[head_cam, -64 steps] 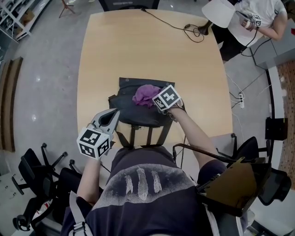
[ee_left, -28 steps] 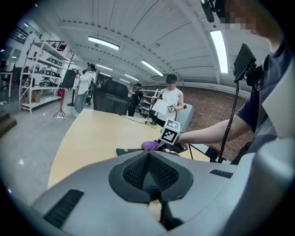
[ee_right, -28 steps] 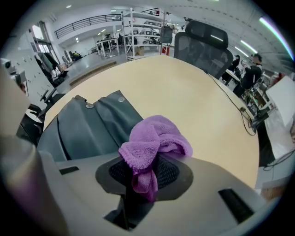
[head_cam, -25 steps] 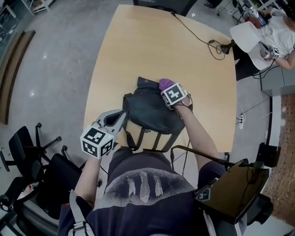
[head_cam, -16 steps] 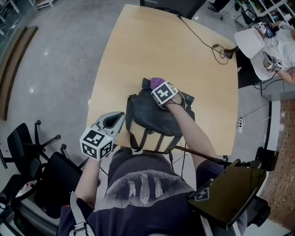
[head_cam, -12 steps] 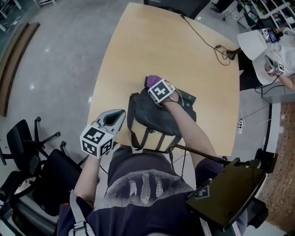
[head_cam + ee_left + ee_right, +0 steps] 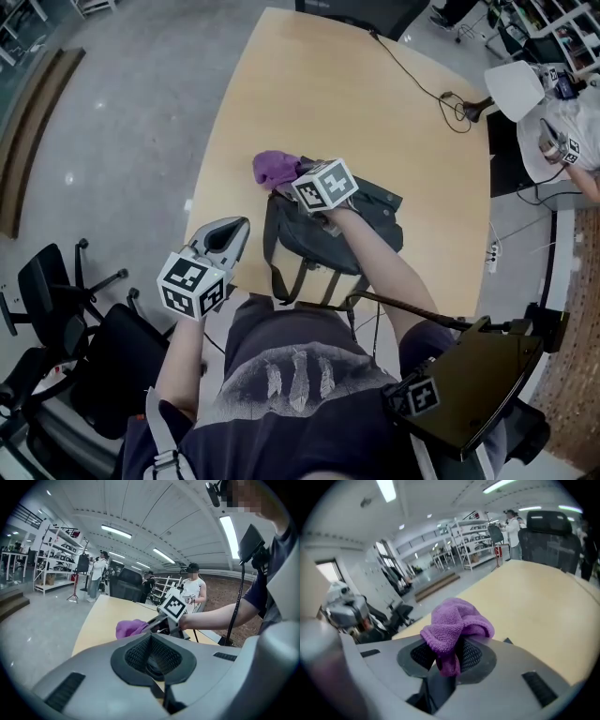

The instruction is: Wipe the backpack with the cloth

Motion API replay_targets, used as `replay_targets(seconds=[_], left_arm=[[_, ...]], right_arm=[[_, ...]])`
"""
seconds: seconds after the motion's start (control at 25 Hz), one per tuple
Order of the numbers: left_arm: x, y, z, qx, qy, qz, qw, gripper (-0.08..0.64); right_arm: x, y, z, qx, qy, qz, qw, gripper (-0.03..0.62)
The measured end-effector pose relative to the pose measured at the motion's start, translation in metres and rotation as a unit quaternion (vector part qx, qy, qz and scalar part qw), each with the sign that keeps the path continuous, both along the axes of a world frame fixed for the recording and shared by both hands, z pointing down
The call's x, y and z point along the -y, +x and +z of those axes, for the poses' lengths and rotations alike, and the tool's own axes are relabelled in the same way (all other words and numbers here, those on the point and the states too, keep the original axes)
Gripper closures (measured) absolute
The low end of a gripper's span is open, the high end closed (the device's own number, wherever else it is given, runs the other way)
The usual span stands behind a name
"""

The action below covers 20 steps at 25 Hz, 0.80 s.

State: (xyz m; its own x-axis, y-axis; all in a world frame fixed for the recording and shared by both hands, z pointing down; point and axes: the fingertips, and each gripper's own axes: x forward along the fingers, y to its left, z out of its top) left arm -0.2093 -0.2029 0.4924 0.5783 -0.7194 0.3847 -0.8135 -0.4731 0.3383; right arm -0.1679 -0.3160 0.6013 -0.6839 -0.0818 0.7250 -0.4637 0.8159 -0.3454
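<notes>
Pale wooden tabletop [image 7: 356, 94] in an open workshop carries a dark grey fabric backpack [image 7: 295, 234] near our edge, its straps hanging toward us. We note the right hand-held gripper [image 7: 292, 180] clamped on a bunched purple terry cloth [image 7: 274, 169], which sits at the backpack's far left corner over bare wood; whether it touches the bag we cannot tell. We log the left hand-held gripper [image 7: 234, 228] with jaws together on nothing, just left of the backpack, apart from it.

The cloth [image 7: 275, 169] is purple, the backpack [image 7: 361, 230] dark grey, the worktop [image 7: 356, 103] pale wood. The left gripper [image 7: 228, 232] and right gripper [image 7: 298, 183] are light grey, their cubes [image 7: 323, 185] patterned in black-and-white squares.
</notes>
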Motion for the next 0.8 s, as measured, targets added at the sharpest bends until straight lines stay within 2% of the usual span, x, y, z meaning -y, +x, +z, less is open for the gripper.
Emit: replay_targets(seconds=[0.04, 0.12, 0.16, 0.2, 0.24, 0.32, 0.36, 0.44, 0.8], left_arm=[[0.000, -0.001, -0.001, 0.001, 0.001, 0.000, 1.0000, 0.554], [0.001, -0.001, -0.002, 0.001, 0.003, 0.001, 1.0000, 0.554], [0.001, 0.000, -0.002, 0.002, 0.003, 0.003, 1.0000, 0.554], [0.002, 0.001, -0.002, 0.003, 0.003, 0.006, 1.0000, 0.554], [0.003, 0.002, -0.001, 0.005, 0.002, 0.010, 0.9999, 0.554], [0.004, 0.009, -0.001, 0.008, 0.002, 0.020, 0.9998, 0.554], [0.004, 0.013, -0.002, 0.009, 0.003, 0.026, 0.9996, 0.554], [0.005, 0.021, -0.003, 0.009, 0.005, 0.037, 0.9993, 0.554], [0.000, 0.054, -0.002, 0.015, -0.003, 0.074, 0.9971, 0.554]], right_arm=[[-0.006, -0.007, -0.019, 0.058, -0.027, 0.015, 0.998, 0.494], [-0.020, -0.015, -0.049, 0.158, -0.103, 0.044, 0.981, 0.492], [-0.028, -0.016, -0.056, 0.186, -0.140, 0.055, 0.971, 0.494], [-0.036, -0.015, -0.054, 0.189, -0.164, 0.063, 0.966, 0.494], [-0.041, -0.010, -0.045, 0.165, -0.169, 0.067, 0.969, 0.494], [-0.047, 0.010, -0.010, 0.064, -0.137, 0.060, 0.987, 0.494], [-0.049, 0.022, 0.007, 0.013, -0.116, 0.052, 0.992, 0.494], [-0.051, 0.043, 0.028, -0.047, -0.088, 0.043, 0.994, 0.494], [-0.044, 0.099, 0.033, -0.083, -0.048, 0.063, 0.993, 0.494]])
